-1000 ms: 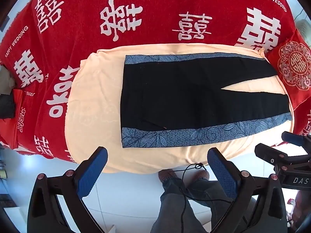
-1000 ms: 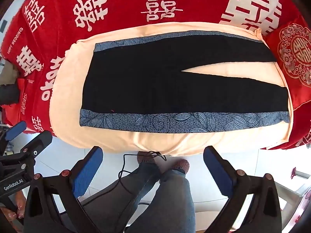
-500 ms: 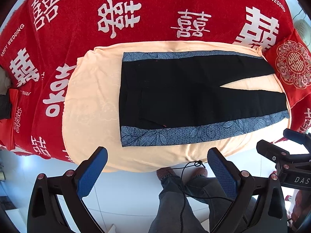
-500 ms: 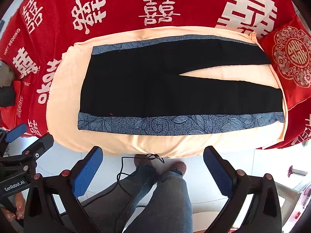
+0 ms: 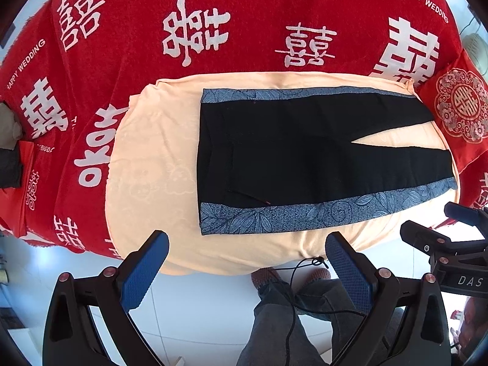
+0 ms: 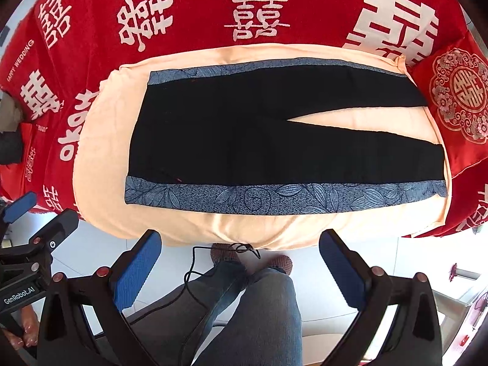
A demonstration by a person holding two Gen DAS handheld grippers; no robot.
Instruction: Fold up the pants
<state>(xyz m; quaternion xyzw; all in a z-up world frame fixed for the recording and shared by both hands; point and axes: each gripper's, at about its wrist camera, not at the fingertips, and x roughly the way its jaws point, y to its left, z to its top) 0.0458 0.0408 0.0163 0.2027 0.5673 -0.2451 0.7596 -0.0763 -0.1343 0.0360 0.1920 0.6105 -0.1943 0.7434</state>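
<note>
Ahead, the pants (image 5: pixel 308 158) lie flat on the peach blanket (image 5: pixel 152 167), long axis crosswise, waistband nearer the left tool (image 5: pixel 247 244), hems nearer the right tool (image 6: pixel 241 242); both gape wide, empty.

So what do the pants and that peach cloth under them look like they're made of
Pants: a matte black woven fabric, probably, lying flat with few creases; the side bands are blue-grey leaf-printed cloth. Peach cloth: looks like soft fleece or towelling, with a faint embossed pattern visible in the left wrist view, though the fibre can't be told.
</note>
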